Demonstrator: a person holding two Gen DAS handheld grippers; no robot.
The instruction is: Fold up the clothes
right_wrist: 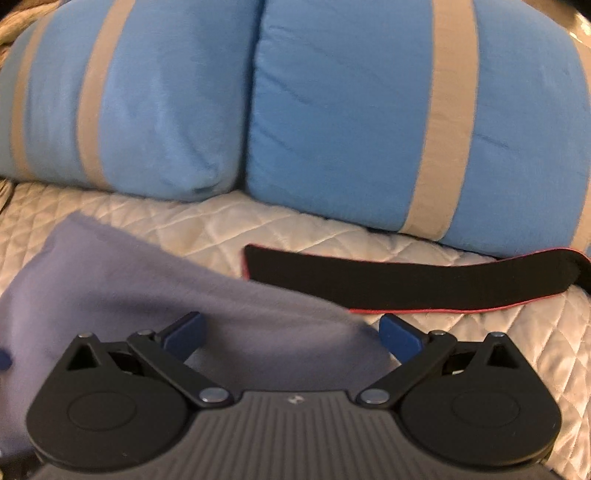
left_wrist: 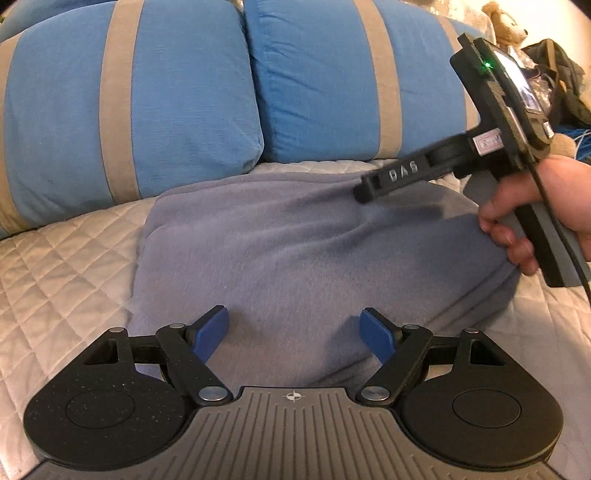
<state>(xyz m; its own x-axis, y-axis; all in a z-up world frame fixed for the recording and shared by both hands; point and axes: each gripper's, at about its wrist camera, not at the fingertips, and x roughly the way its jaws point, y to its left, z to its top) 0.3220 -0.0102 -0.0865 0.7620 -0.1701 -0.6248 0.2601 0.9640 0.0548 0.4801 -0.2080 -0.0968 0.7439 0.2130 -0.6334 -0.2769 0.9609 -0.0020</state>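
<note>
1. The grey-lilac fleece garment [left_wrist: 295, 236] lies on the quilted bed cover [left_wrist: 62, 273], near the two blue pillows [left_wrist: 129, 103], already doubled into a rounded block with a layered edge on its left side.
2. We hold the left gripper [left_wrist: 294, 334] low over the near part of the fleece, its jaws spread and holding nothing. The right gripper [right_wrist: 291, 332] has its jaws spread too, empty, over the garment's right edge.
3. This lie fits either a fold midway or a finished bundle being tidied; we cannot tell which.
4. Whichever it is, we judge that good work here means keeping the layered edges squared and pressing wrinkles flat, since thick fleece may spring open.
5. The left view alone shows the person's hand [left_wrist: 535, 221] on the right gripper's handle, a teddy bear [left_wrist: 506, 22] and dark clutter far right.
6. The right view alone shows a black strip with red edging [right_wrist: 413, 282] lying just right of the fleece.
</note>
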